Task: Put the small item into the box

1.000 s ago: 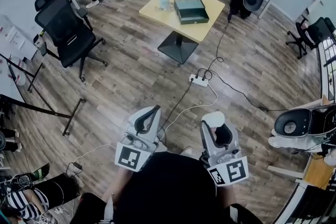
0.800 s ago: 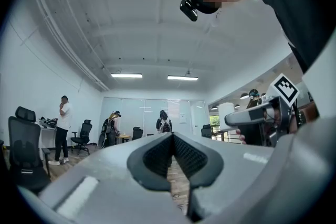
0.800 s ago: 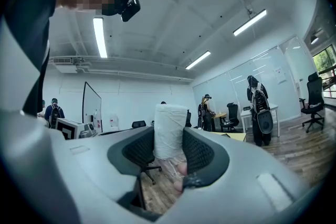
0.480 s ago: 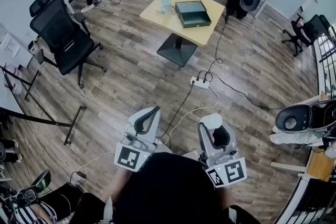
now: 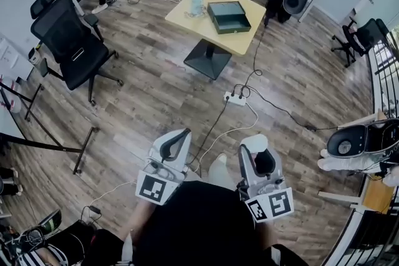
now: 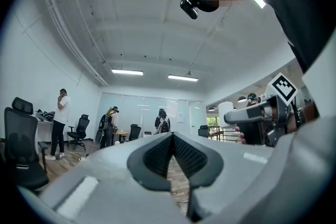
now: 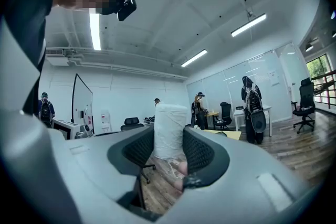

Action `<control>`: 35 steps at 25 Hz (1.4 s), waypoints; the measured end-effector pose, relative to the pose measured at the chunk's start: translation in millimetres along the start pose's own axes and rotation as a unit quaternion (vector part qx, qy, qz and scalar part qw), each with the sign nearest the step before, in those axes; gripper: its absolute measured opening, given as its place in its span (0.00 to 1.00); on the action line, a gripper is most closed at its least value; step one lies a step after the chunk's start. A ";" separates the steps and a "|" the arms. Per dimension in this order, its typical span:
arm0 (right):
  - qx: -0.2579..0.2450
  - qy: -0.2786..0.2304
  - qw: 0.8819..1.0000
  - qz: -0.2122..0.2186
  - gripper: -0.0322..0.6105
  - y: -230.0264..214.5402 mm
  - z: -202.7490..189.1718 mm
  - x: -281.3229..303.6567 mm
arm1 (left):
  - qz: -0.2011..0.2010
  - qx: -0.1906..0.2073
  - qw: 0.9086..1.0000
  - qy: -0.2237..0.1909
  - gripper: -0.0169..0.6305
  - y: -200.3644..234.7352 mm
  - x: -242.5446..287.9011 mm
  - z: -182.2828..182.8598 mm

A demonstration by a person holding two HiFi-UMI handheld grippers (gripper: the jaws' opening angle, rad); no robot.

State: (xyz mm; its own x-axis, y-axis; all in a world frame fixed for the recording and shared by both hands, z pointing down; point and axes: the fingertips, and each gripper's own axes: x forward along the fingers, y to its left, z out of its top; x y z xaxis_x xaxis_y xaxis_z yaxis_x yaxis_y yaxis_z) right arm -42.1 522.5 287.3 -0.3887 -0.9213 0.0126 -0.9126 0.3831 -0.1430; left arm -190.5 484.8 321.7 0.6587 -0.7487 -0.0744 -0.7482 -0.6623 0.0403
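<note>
A dark green open box sits on a yellow table far ahead in the head view. My right gripper is held close to my body, shut on a small white wrapped item that stands up between the jaws; its white top shows in the head view. My left gripper is beside it, shut with nothing between its jaws. Both grippers are well short of the table.
A black office chair stands at the left. A power strip with cables lies on the wood floor between me and the table. A clear bottle stands on the table next to the box. People stand at the far end.
The table and box have drifted slightly in the head view as I move forward. Both grippers keep their pose, and the right one still holds the item.
</note>
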 end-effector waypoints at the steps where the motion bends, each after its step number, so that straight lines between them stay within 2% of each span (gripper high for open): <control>1: 0.002 -0.001 1.000 0.000 0.32 -0.8 0.3 1.9 | -0.001 0.002 1.000 0.002 0.03 1.7 0.9 -0.3; 5: 0.014 -0.003 1.000 -0.003 0.32 -11.1 -0.2 13.3 | 0.002 0.010 1.000 -0.003 0.03 9.0 6.6 4.6; 16: 0.012 -0.004 1.000 0.016 0.32 -61.1 4.6 76.2 | 0.051 0.016 0.999 0.008 0.03 44.3 45.3 -1.4; 22: 0.014 0.002 1.000 0.022 0.32 -105.7 5.3 114.1 | 0.067 0.020 0.998 0.000 0.03 63.4 94.5 -5.4; 35: 0.011 0.018 0.999 0.042 0.32 -200.8 14.9 167.5 | 0.076 0.025 0.997 0.001 0.03 60.1 206.3 -9.1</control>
State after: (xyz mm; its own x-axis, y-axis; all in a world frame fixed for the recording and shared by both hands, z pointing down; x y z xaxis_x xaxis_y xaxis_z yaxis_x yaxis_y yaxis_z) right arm 77.9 290.3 303.3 -0.4677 -0.8832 0.0347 -0.8740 0.4562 -0.1673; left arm -98.9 290.2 317.8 0.5377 -0.8403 -0.0692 -0.8423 -0.5390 0.0003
